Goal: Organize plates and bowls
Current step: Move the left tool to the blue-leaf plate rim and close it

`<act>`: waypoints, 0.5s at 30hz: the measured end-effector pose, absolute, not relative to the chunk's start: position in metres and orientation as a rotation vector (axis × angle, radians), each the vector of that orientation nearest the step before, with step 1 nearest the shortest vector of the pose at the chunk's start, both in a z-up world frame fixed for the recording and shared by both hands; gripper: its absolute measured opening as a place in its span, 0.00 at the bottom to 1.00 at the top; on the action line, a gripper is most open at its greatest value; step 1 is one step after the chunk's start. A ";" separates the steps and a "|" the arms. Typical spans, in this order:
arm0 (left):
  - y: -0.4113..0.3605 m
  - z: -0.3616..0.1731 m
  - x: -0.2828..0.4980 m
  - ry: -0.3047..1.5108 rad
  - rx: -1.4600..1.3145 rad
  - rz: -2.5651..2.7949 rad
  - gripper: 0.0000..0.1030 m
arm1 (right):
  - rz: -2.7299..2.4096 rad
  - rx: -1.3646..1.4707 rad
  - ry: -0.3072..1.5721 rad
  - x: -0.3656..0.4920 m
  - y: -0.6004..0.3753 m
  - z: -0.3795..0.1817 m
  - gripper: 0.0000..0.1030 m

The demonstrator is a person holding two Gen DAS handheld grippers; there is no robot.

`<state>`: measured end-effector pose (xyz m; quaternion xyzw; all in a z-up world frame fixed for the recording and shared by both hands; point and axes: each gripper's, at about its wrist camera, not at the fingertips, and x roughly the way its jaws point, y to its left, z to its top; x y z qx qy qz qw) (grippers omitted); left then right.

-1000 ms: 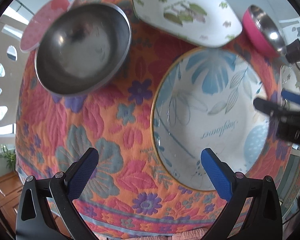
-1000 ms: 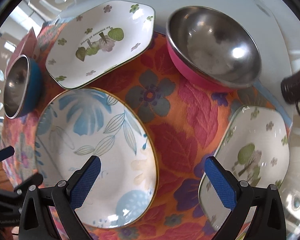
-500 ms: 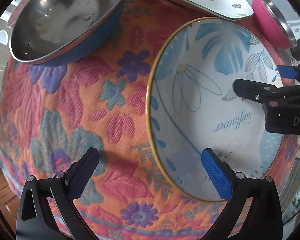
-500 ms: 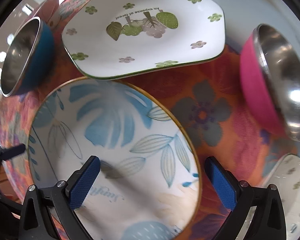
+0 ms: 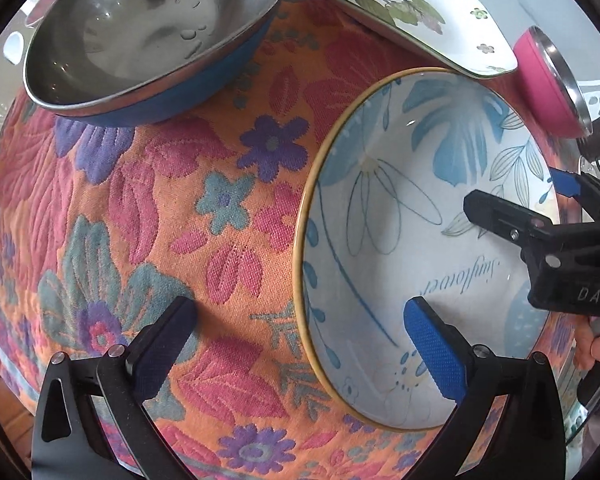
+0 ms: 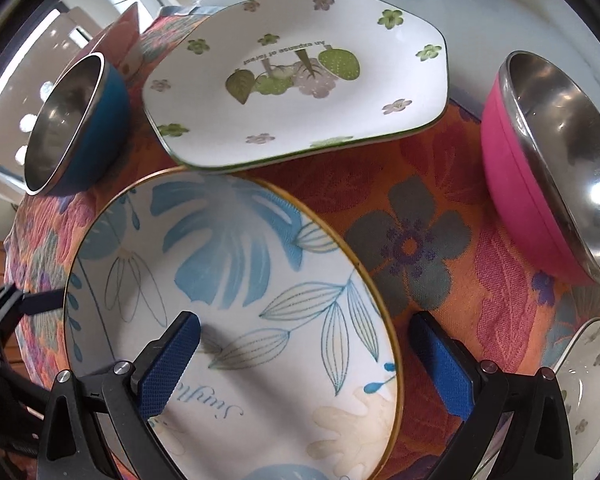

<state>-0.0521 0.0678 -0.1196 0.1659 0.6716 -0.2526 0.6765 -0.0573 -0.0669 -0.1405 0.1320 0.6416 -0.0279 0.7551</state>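
Left wrist view: the left tongs (image 5: 300, 328) stand apart, straddling the near-left rim of the blue-flowered plate (image 5: 396, 216), one pad on the cloth (image 5: 180, 216), the other over the plate's well. The right tongs (image 5: 520, 208) reach in across the plate from its far-right side.

Right wrist view: the right tongs (image 6: 304, 364) are apart, straddling the same plate's (image 6: 228, 264) right rim. The plate lies directly ahead of both, its rim crosswise between the pads; neither looks clearly nearer.

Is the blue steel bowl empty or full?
Empty: the blue steel bowl shows bare metal inside, with only a few water droplets.
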 end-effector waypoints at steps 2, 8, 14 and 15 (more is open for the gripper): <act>0.070 -0.122 -0.053 1.499 0.386 -0.585 1.00 | -0.067 0.301 1.426 -0.059 -0.065 -0.140 1.00; 0.086 -0.101 -0.082 1.419 0.377 -0.630 0.74 | -0.033 0.295 1.582 -0.053 -0.044 -0.142 0.97; 0.102 -0.095 -0.083 1.405 0.381 -0.756 0.42 | -0.058 0.502 1.539 -0.073 -0.045 -0.131 0.84; 0.105 -0.095 -0.081 1.413 0.377 -0.771 0.40 | -0.047 0.520 1.533 -0.079 -0.045 -0.129 0.82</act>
